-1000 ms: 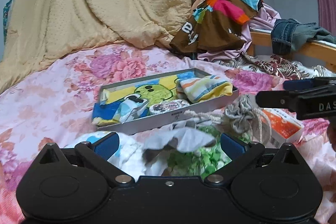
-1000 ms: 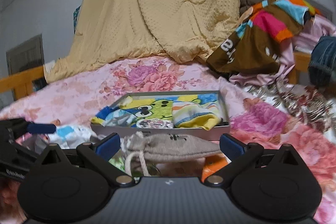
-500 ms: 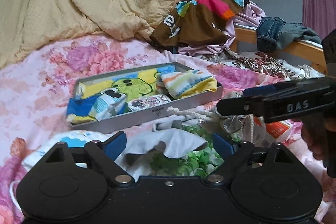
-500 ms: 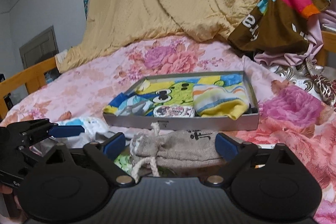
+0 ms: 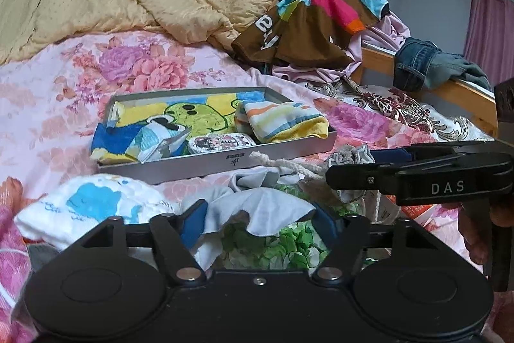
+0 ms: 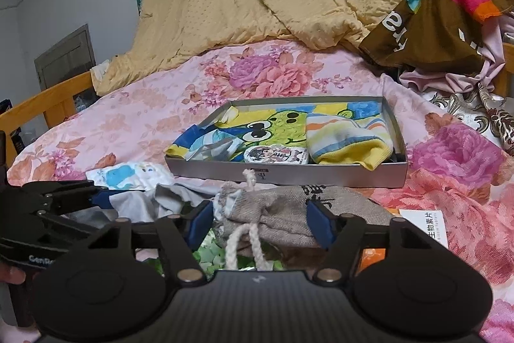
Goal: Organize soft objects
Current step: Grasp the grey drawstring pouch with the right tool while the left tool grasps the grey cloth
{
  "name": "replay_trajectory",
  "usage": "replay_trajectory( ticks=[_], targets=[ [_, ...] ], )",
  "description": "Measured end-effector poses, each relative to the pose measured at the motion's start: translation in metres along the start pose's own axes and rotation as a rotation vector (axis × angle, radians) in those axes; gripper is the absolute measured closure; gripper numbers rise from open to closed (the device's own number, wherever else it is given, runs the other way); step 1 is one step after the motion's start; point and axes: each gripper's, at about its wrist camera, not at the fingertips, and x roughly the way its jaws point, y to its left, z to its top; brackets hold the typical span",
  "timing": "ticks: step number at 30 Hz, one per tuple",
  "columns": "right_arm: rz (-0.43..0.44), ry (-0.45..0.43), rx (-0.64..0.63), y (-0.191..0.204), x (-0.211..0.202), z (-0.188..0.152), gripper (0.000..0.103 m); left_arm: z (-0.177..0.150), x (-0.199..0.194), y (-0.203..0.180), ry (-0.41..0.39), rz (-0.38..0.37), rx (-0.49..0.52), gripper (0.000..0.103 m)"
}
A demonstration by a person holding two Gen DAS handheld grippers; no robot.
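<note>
Fingers of the right gripper point(image 6: 259, 222) stand apart on either side of the pouch point(image 6: 282, 211), a grey burlap drawstring bag; whether the blue pads already touch the cloth I cannot tell, though no squeeze shows in it. Its long axis runs across the gap, gathered neck and cord toward the left finger, body passing behind the right one, so a closing pinch would meet it across its length rather than its narrow waist. The left gripper point(image 5: 258, 219) is likewise spread, a grey cloth point(image 5: 257, 204) lying between its pads over something green-patterned point(image 5: 289, 243), apparently not yet clamped. Just beyond both, front wall toward the cameras, sits the tray point(image 6: 289, 177), already holding a frog towel point(image 6: 273, 126), a striped sock point(image 6: 348, 135) and a small round printed thing point(image 6: 276, 155). A white and blue cloth point(image 5: 86, 204) lies left of the grey one, a box point(image 6: 424, 224) right of the pouch, all on the floral sheet point(image 6: 144, 118). The pouch lies nearer the right hand and directly before it, the tray a short way ahead; I judge the coming move to be a close, lift and forward carry.
</note>
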Motion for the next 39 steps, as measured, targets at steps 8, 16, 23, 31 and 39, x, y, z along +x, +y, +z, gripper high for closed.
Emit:
replay_trajectory(
  ticks=[8, 16, 23, 31, 39],
  targets=[
    [0.024, 0.015, 0.024, -0.003, 0.000, 0.000, 0.043, 0.001, 0.001, 0.007, 0.005, -0.009, -0.059, 0.054],
    [0.046, 0.015, 0.046, -0.002, -0.002, 0.000, 0.053, 0.001, 0.000, 0.011, -0.009, -0.006, -0.096, 0.068],
    [0.056, 0.011, 0.051, 0.000, -0.004, -0.001, 0.058, 0.000, -0.001, 0.012, -0.027, 0.008, -0.105, 0.091],
    [0.044, -0.024, 0.030, 0.006, -0.010, -0.002, 0.065, 0.002, -0.011, 0.017, -0.113, 0.043, -0.144, 0.097],
    [0.006, -0.094, -0.018, 0.016, -0.016, 0.006, 0.069, 0.016, -0.020, 0.014, -0.168, 0.050, -0.163, 0.098]
  ],
)
